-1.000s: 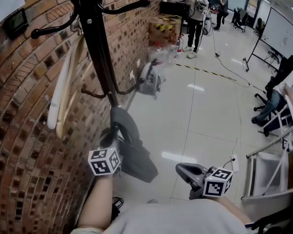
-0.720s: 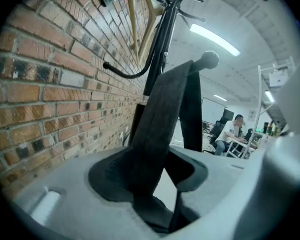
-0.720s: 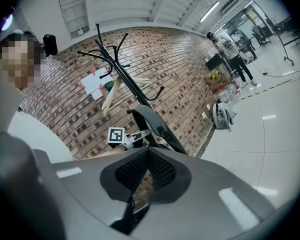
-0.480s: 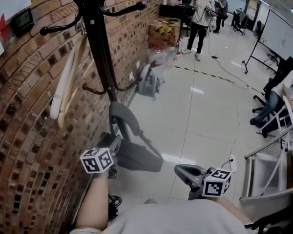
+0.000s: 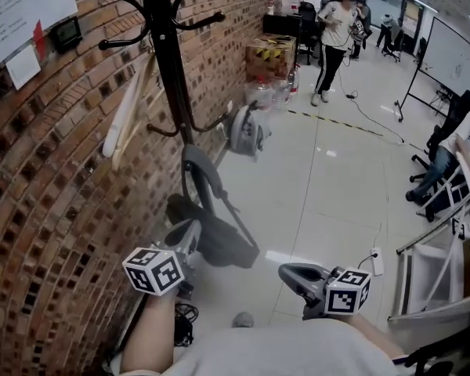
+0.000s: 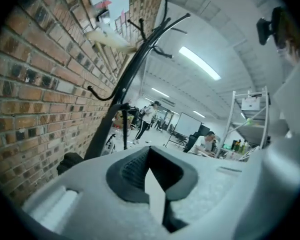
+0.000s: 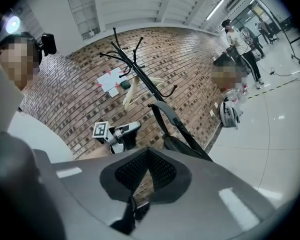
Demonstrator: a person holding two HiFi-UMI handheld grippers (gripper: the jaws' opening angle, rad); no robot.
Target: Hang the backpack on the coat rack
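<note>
The backpack [image 5: 219, 241] is hanging low against the coat rack [image 5: 168, 61], its strap looping up along the pole below the lower hooks. Whether a hook is carrying it cannot be told. The left gripper [image 5: 189, 229] is hovering close by the rack's pole, jaws clenched on nothing, while the right gripper [image 5: 287, 272] is hovering well away from the rack, likewise clenched and empty.
</note>
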